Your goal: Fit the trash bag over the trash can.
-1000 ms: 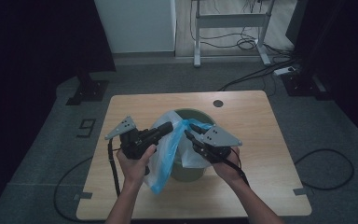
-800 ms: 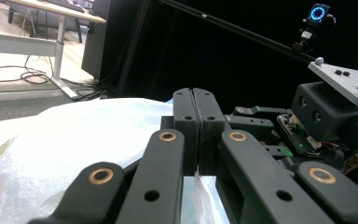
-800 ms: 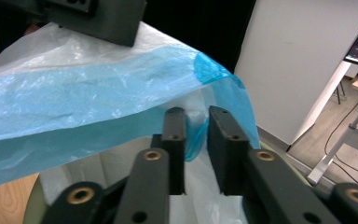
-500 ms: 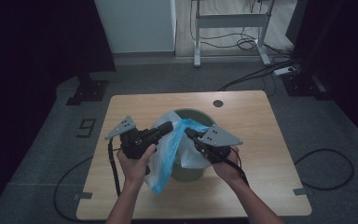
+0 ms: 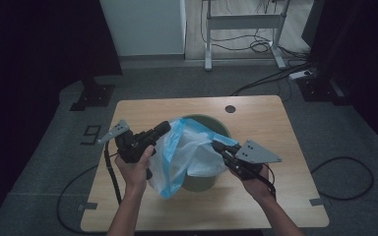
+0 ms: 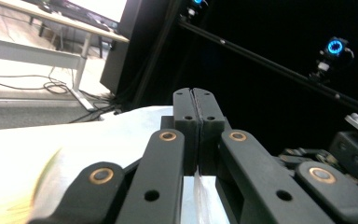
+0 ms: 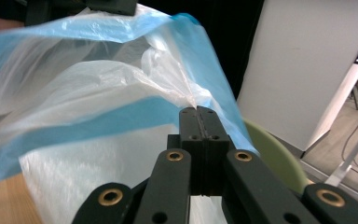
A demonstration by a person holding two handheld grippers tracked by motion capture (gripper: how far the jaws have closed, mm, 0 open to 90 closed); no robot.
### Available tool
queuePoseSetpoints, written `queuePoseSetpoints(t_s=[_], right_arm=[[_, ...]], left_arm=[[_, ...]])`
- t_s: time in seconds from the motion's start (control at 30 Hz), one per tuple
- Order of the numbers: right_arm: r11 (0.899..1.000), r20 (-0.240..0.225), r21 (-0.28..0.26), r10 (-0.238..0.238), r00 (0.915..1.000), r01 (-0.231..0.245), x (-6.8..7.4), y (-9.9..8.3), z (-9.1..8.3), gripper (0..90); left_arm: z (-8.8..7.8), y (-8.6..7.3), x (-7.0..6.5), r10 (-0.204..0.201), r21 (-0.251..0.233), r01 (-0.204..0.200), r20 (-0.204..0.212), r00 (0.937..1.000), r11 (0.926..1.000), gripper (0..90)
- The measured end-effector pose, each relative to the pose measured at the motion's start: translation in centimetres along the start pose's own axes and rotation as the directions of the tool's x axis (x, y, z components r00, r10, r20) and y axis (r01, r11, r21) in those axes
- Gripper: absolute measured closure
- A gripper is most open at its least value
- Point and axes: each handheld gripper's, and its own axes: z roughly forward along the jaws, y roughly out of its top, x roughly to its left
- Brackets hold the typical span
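Here, both grippers are pinching a translucent plastic bag [image 5: 184,152] with a blue edge, stretching it above a green bin [image 5: 211,129] on the wooden table [image 5: 275,128]. The left gripper [image 5: 163,128] is clamping the bag's left rim, jaws pressed together. The right gripper [image 5: 216,145], whose jaws have just been closing, is nipping the blue hem on the opposite side.

I work in what looks like a recording lab: black curtains [image 5: 39,44] ring my wooden table [image 5: 270,123], cables [image 5: 270,73] trail over grey carpet, and blue-lit tracking cameras [image 6: 334,47] hang overhead.
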Motion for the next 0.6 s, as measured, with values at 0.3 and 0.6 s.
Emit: queuePoseSetpoints(t_s=[0.3, 0.6], right_arm=[[0.999, 0.055, 0.032, 0.006, 0.9985, -0.008, -2.8, -0.6, -2.0, 89.1], [0.997, 0.128, 0.062, 0.027, 0.9914, -0.035, -5.3, -1.5, -2.4, 89.1]], left_arm=[[-0.7, 0.3, 1.7, -0.025, -0.047, 0.024, -0.036, 0.999, 0.9986, 89.4], [-1.5, 0.5, 3.5, -0.033, -0.06, 0.03, -0.053, 0.998, 0.9977, 89.4]])
